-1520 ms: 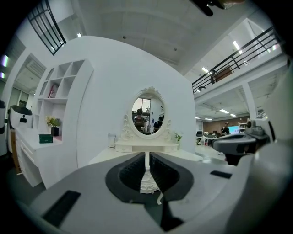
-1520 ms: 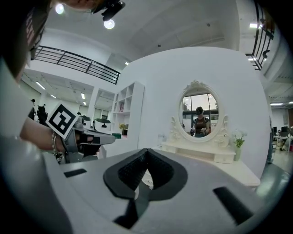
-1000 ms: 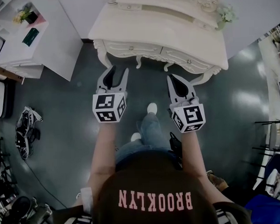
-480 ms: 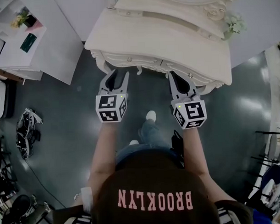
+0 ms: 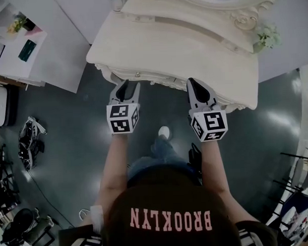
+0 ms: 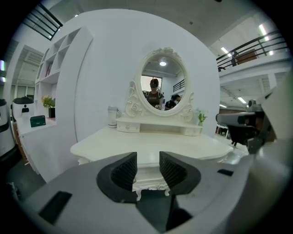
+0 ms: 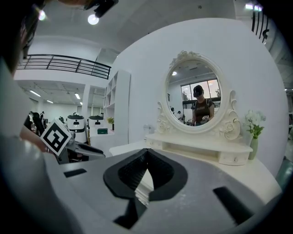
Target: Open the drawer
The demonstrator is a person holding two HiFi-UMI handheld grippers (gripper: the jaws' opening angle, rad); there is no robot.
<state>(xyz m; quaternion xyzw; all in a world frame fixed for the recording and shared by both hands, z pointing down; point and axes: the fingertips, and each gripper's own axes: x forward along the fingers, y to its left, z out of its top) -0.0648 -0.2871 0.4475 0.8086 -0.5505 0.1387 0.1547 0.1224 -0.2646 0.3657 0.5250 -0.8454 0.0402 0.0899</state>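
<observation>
A cream dressing table fills the top of the head view. Its carved drawer front, with a small knob, runs under the front edge. My left gripper is open and points at that drawer front from just short of it, with nothing between its fingers. In the left gripper view the drawer front shows through the gap of the left gripper. My right gripper is shut and empty, its tip at the table's front edge further right. The right gripper looks across the tabletop.
An oval mirror and a low shelf with small drawers stand at the table's back, beside a cup and a flower vase. A white cabinet stands left. Shoes lie on the dark floor. My foot is below the table.
The person has stepped toward the dressing table, and both grippers have moved forward up to its front edge. The left jaws stay open and the right jaws stay shut.
</observation>
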